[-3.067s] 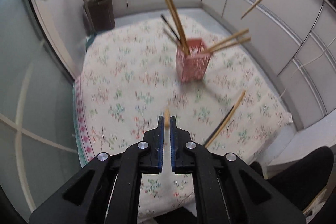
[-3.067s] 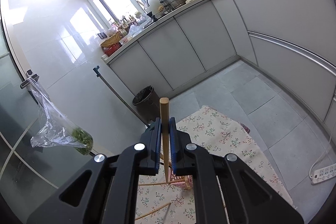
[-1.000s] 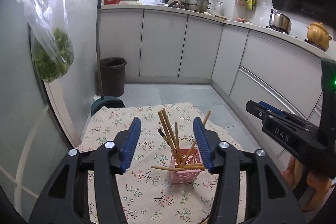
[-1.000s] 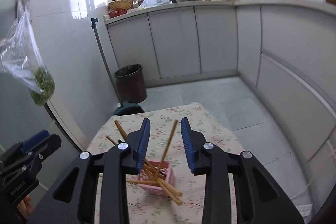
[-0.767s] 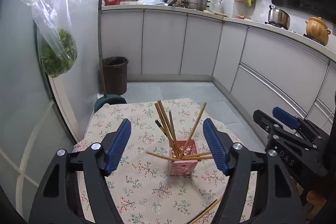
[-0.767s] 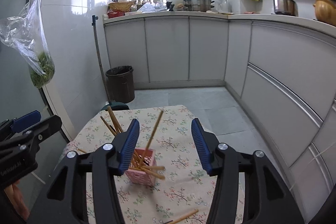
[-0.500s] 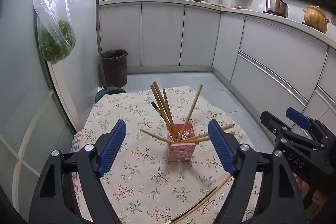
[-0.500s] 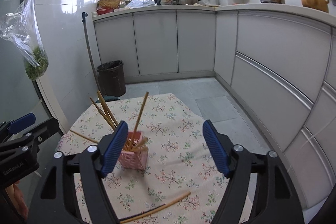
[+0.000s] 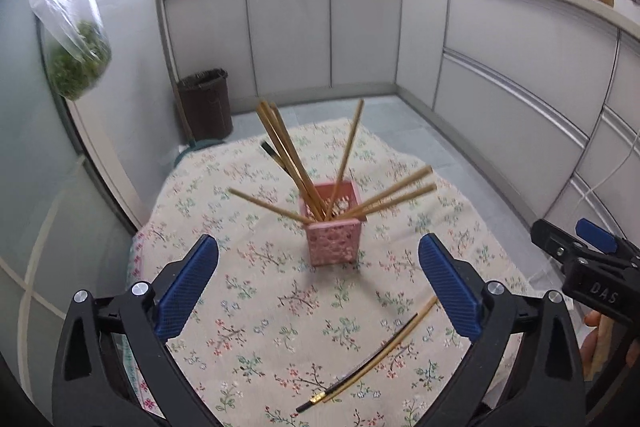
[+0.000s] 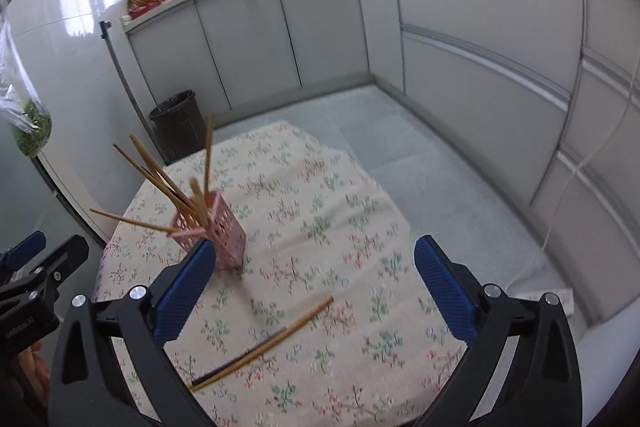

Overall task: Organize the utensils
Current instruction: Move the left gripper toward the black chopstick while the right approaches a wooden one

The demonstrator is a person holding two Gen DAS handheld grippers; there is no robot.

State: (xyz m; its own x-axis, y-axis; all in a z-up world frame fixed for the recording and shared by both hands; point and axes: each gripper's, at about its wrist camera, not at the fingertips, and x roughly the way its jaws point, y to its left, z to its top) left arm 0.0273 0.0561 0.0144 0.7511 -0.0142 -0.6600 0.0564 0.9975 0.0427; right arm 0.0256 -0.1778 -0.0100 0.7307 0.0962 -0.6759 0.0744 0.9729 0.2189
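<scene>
A pink perforated holder (image 9: 333, 227) stands on the floral tablecloth (image 9: 248, 311) with several wooden chopsticks (image 9: 280, 147) sticking out of it; it also shows in the right wrist view (image 10: 228, 239). Two loose chopsticks, one wooden (image 9: 384, 347) and one black (image 9: 352, 375), lie side by side on the cloth nearer to me, seen too in the right wrist view (image 10: 272, 341). My left gripper (image 9: 318, 289) is wide open and empty above the cloth. My right gripper (image 10: 312, 291) is wide open and empty, above the loose chopsticks.
A dark waste bin (image 9: 206, 103) stands on the floor behind the table. A bag of greens (image 9: 76, 59) hangs at the left. Grey kitchen cabinets (image 9: 500, 75) run along the back and right. The other gripper (image 9: 588, 271) shows at the right edge.
Both grippers held a chopstick earlier; both are now open and empty. The holder has more chopsticks in it. Both jaws widened and the views tilted down toward the table.
</scene>
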